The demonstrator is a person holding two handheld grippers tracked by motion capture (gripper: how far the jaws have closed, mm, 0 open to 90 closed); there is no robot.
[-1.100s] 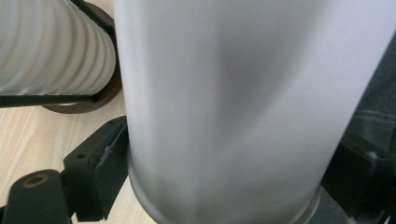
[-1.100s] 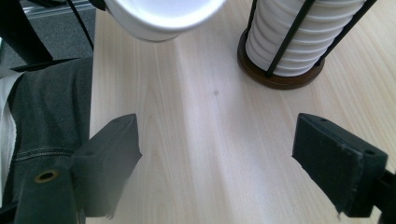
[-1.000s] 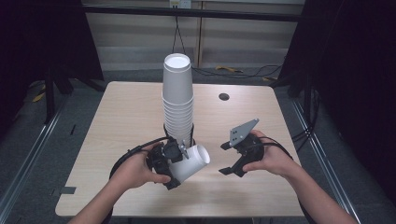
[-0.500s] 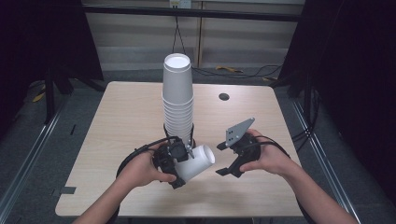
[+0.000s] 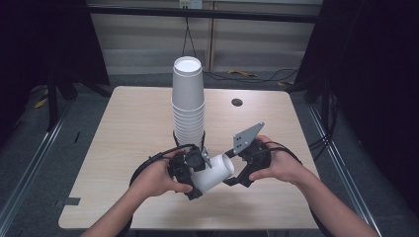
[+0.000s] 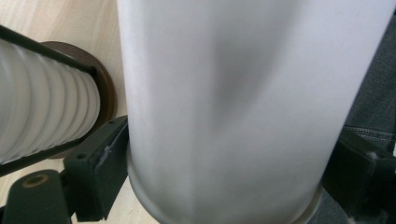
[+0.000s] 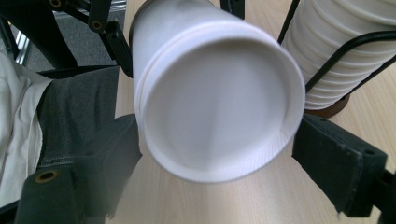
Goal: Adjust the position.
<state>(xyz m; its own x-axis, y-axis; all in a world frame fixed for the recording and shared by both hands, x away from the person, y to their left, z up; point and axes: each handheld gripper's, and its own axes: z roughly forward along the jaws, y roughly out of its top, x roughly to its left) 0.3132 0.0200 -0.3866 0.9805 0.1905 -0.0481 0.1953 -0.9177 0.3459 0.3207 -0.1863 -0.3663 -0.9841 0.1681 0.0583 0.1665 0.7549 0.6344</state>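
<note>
A white paper cup lies tilted above the table, its rim end inside my left gripper. In the left gripper view the black jaws press on both sides of the cup near its rim. The cup's base faces the right gripper view, with a second edge around it like a nested cup. My right gripper stands open, its jaws on either side of that base with a gap on one side. A tall stack of white cups stands in a black wire holder just behind.
The wooden table has a small dark hole at the far right. The stack's round brown foot sits close beside the held cup. Black cables loop from both grippers near the front edge.
The two hands have drawn a little closer. The cup's base, apart from the right gripper before, now sits between its jaws.
</note>
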